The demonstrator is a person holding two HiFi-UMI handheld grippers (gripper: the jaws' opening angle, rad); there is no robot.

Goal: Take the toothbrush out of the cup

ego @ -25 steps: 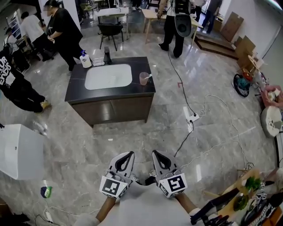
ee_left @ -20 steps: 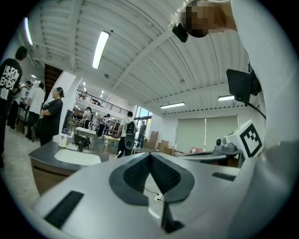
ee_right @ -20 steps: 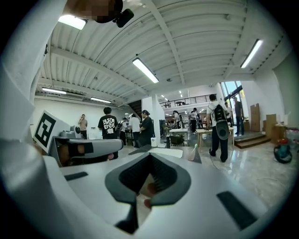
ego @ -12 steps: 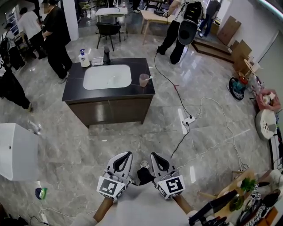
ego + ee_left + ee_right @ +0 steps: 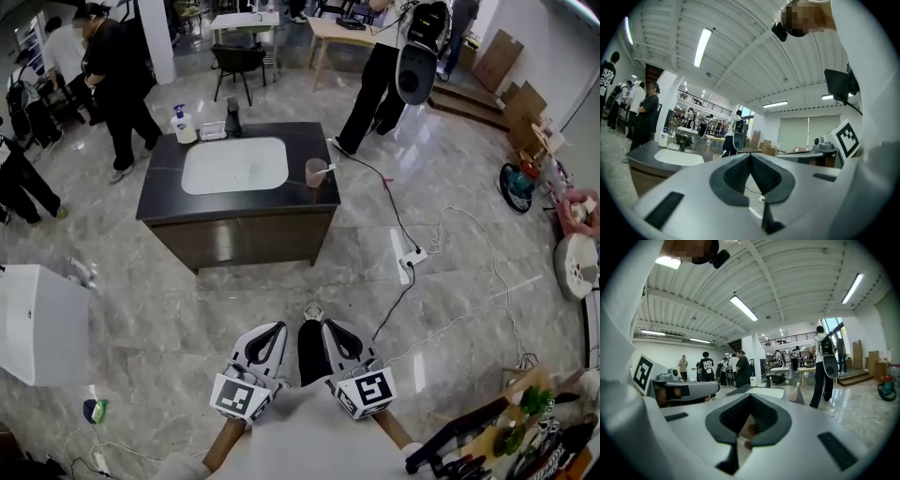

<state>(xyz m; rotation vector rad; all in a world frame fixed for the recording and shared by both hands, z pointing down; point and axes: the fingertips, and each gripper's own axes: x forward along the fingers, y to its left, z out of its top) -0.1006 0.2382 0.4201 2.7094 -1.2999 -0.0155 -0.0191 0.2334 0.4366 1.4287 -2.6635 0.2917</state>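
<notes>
A pink cup (image 5: 316, 172) stands on the right end of a dark sink counter (image 5: 159, 199), far ahead of me. A white toothbrush (image 5: 330, 169) leans out of it to the right. The right gripper view shows the cup (image 5: 794, 393) and toothbrush (image 5: 797, 386) small and distant. My left gripper (image 5: 265, 339) and right gripper (image 5: 337, 336) are held side by side close to my body, low in the head view. Both point toward the counter, shut and with nothing in them. In their own views the left gripper (image 5: 750, 155) and right gripper (image 5: 751, 397) show the jaws meeting at the tip.
A white basin (image 5: 234, 165), a faucet (image 5: 232, 117) and a soap bottle (image 5: 184, 127) share the counter. A person with a backpack (image 5: 394, 66) walks just behind its right end; others stand at the left. A cable and power strip (image 5: 413, 255) lie on the floor.
I have stepped a little toward the counter; my dark shoe now shows between the grippers. The person with the backpack has walked left, closer to the counter. Both grippers stay shut.
</notes>
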